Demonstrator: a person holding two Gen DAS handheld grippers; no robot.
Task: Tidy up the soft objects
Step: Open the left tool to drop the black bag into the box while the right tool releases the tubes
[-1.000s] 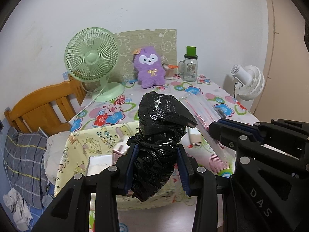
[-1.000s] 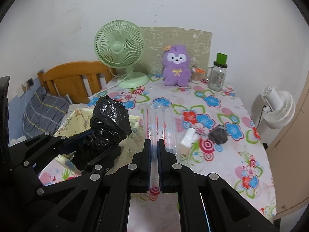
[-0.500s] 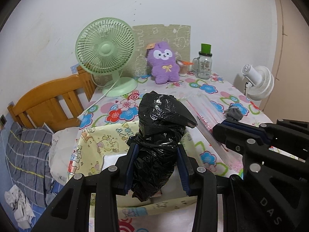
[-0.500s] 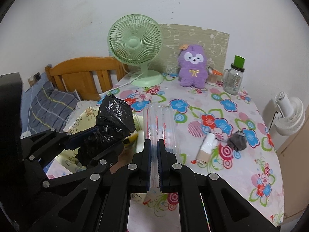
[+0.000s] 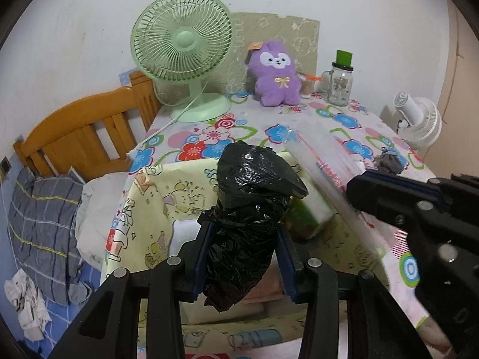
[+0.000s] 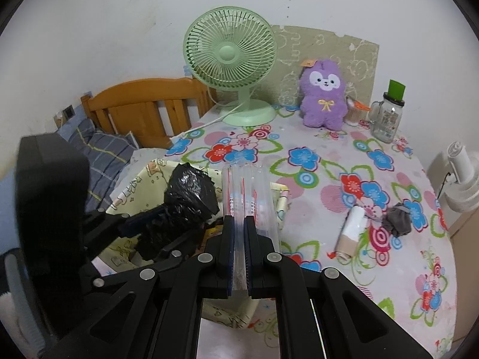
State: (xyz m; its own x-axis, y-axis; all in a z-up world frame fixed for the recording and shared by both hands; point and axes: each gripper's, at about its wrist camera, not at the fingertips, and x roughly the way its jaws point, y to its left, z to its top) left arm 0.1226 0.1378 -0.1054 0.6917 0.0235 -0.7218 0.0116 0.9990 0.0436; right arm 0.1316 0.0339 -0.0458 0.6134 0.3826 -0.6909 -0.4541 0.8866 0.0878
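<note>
My left gripper (image 5: 244,227) holds a crumpled black plastic bag (image 5: 257,185) upright; its jaws are opening, with the bag between the pads and touching them. It hangs over a yellow printed fabric basket (image 5: 149,203) at the table's near left corner. My right gripper (image 6: 238,221) is shut on a clear plastic zip bag (image 6: 245,191) with red print, which sticks out over the basket's (image 6: 140,185) right rim. The black bag (image 6: 188,191) shows to its left. A purple plush (image 6: 323,98) sits at the back.
On the flowered tablecloth lie a grey sock (image 6: 398,218) and a white and beige roll (image 6: 350,233). A green fan (image 6: 230,56) and a glass jar (image 6: 386,119) stand at the back. A white fan (image 6: 461,173) sits off the right edge. Wooden headboard (image 5: 80,137) and bedding are left.
Both grippers have moved forward and down over the basket with their bags. The basket and table now fill more of both views.
</note>
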